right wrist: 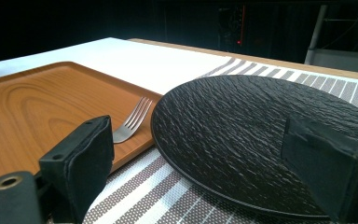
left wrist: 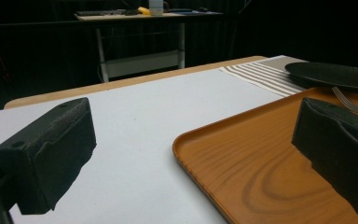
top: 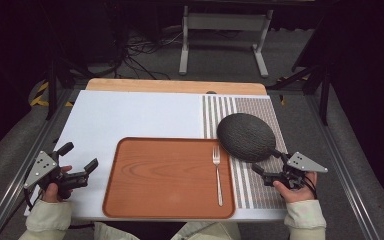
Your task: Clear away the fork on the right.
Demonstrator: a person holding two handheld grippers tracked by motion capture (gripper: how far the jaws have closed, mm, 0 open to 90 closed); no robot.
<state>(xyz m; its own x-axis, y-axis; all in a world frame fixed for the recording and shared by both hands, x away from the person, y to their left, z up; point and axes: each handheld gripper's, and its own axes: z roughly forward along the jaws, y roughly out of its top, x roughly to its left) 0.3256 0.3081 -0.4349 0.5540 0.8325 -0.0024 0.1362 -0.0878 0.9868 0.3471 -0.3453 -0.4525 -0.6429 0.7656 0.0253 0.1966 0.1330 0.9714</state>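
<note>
While both hands sit near the front edge of the tabletop (top: 130, 112), neither tool has hold of anything. The right tool (top: 269, 162) is pointed at the dark textured plate (top: 246, 136), jaws spread wide. In the right gripper view the plate's near rim (right wrist: 261, 135) sits between the two black jaws, but I can't tell if either pad actually touches it. The plate lies flat on the striped placemat (top: 260, 107) on the right side of the tabletop, and its left edge comes right up to the wooden tray (top: 165, 175), maybe overlapping the tray's corner a bit.

On the tray, along its right side, there's a silver fork (top: 217, 175), tines facing away from the person and lying close to the plate. The right gripper view has the fork's tines (right wrist: 133, 119) just left of the plate rim.

The left tool (top: 77, 162) is over the white sheet to the left of the tray, jaws wide apart too, nothing between them. From the left gripper view, one jaw hangs over white surface and the other over the tray's near corner (left wrist: 242, 172), with the plate (left wrist: 331, 74) and fork (left wrist: 349, 100) further off at the right.
</note>
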